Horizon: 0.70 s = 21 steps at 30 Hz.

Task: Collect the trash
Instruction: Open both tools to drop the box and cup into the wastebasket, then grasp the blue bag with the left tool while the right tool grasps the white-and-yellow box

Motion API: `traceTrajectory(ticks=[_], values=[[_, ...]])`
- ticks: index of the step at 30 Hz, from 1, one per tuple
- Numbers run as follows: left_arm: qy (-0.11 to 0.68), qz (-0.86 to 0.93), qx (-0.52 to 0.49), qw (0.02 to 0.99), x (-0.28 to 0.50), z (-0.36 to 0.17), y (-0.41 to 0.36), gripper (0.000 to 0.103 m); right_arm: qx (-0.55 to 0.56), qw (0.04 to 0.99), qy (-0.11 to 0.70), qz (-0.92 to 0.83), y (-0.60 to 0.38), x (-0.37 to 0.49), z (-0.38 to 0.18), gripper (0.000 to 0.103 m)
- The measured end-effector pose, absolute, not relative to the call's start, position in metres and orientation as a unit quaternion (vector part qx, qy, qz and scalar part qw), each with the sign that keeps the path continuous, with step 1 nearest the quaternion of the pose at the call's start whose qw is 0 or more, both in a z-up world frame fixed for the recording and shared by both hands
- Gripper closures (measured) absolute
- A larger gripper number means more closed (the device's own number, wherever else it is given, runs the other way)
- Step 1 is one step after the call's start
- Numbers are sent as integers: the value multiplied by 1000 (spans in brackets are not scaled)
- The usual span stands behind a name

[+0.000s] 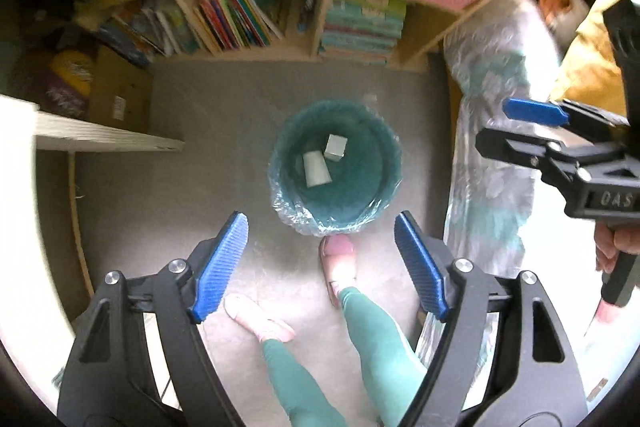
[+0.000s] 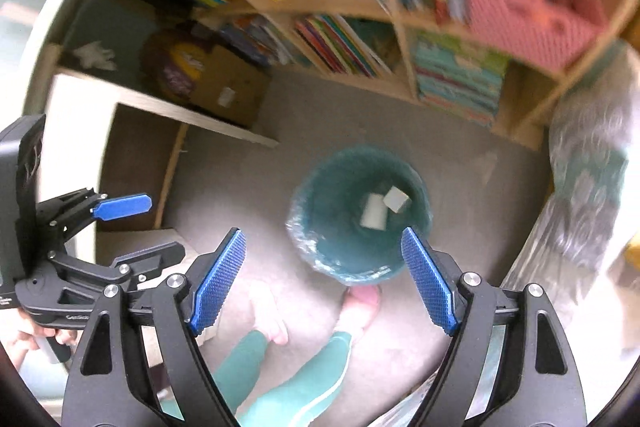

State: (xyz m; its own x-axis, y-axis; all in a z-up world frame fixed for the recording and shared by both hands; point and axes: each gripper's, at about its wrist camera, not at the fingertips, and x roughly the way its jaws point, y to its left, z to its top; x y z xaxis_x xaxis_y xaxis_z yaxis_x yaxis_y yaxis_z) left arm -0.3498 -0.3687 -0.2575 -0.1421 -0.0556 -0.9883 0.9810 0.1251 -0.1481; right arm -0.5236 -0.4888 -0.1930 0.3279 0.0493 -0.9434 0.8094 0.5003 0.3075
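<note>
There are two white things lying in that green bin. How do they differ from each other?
The paper cup is round and tapered, lying on its side; the small box beside it is blocky with flat faces and sharp corners. The cup looks longer, the box shorter and squarer. The cup lies nearer the person's feet, the box farther. Both are whitish and rest at the bottom of the lined trash bin, apparently touching.

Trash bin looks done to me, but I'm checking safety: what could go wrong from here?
1. The right foot touches the bin; a step might tip it and spill the cup and small box.
2. The loose liner could snag a slipper.
3. Both views are blurred, so the open left gripper might swing into the right gripper nearby.
</note>
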Motion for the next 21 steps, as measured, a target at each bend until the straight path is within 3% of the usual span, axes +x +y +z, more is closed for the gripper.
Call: traceTrajectory(ticks=[6,11,15,21], values=[[533,-508,369,567,-309,-160,-317,15,347,766,498,-212,-461,-445,-93,14],[523,-479,308,634,-251,-87,-244,13,289,811,487,-145,-417,-366,-29,13],[514,-434,277,686,-201,-52,-176,12,238,841,479,-86,-372,-296,7,13],[521,-352,233,742,-132,-38,-87,12,188,852,488,-11,-318,-208,25,13]])
